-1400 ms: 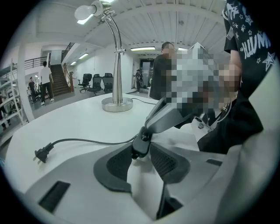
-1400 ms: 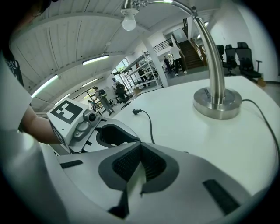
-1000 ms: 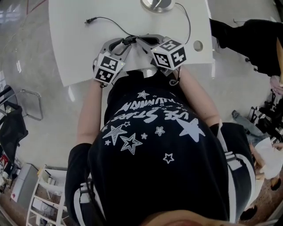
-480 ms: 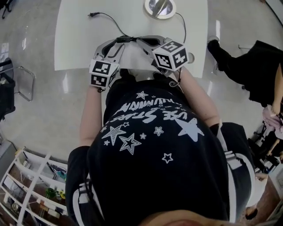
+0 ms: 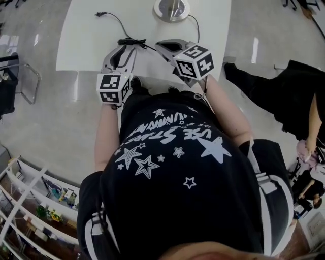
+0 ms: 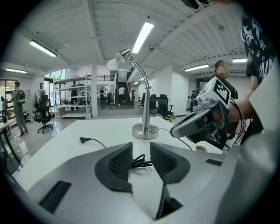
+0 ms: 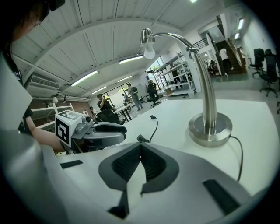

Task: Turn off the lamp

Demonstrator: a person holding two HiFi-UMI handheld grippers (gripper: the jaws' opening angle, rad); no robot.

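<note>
over the table (image 5: 81, 40), aimed slightly down at the lamp (image 5: 171, 9), left claw (image 6: 141, 149) stands apart, right claw (image 7: 140, 148) pressed together

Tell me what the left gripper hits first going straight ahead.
Probably the coiled cord on the table, seen just past the left gripper's open jaws; the lamp base stands farther on. Depth is uncertain.

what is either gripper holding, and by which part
Nothing: left gripper open, cord bundle lying loose ahead of it; right gripper shut, empty.
</note>
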